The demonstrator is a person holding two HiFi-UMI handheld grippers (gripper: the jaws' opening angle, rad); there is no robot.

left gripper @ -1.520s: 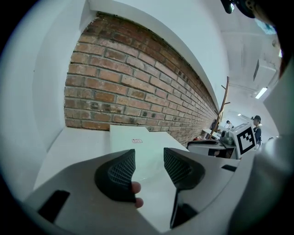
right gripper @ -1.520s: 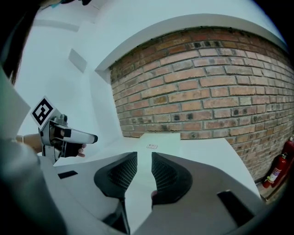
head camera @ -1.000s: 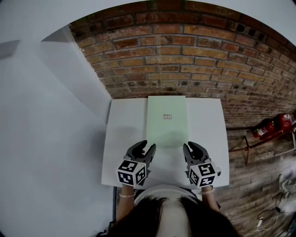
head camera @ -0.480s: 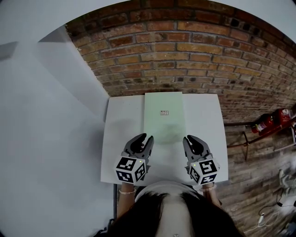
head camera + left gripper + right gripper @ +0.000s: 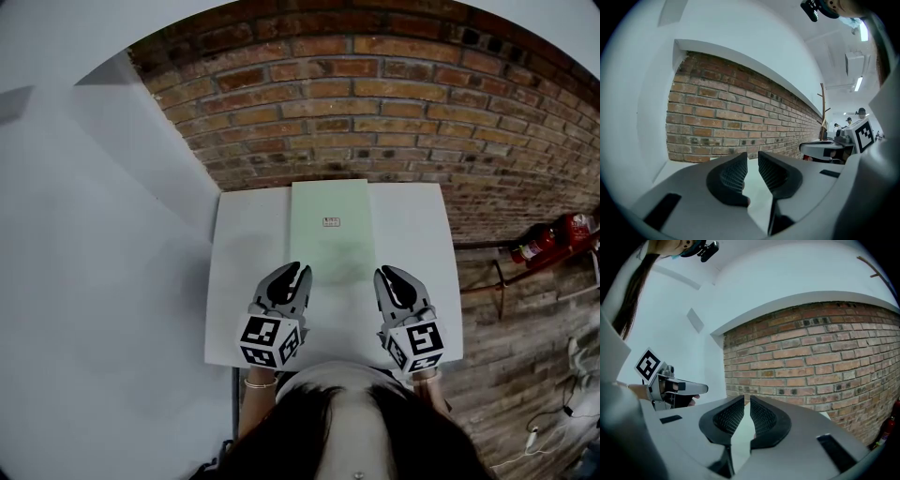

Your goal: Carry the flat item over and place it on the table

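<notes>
A pale green flat board [image 5: 330, 230] with a small label lies lengthwise on the white table [image 5: 246, 244], its far end at the brick wall. My left gripper [image 5: 297, 272] hovers just off the board's near left corner. Its jaws are closing, a narrow gap still shows, and nothing is between them [image 5: 752, 157]. My right gripper [image 5: 388, 273] is just off the board's near right corner. Its jaws are closing too, almost together, with nothing between them [image 5: 747, 401]. Neither gripper touches the board.
A brick wall [image 5: 375, 103] rises behind the table and a white wall [image 5: 112, 234] stands to the left. A red fire extinguisher [image 5: 553, 239] lies on the brick floor to the right. People stand far off in the left gripper view.
The jaws of both grippers have narrowed from clearly spread to nearly together. Both grippers stay at the table's near end beside the board, which has not moved.
</notes>
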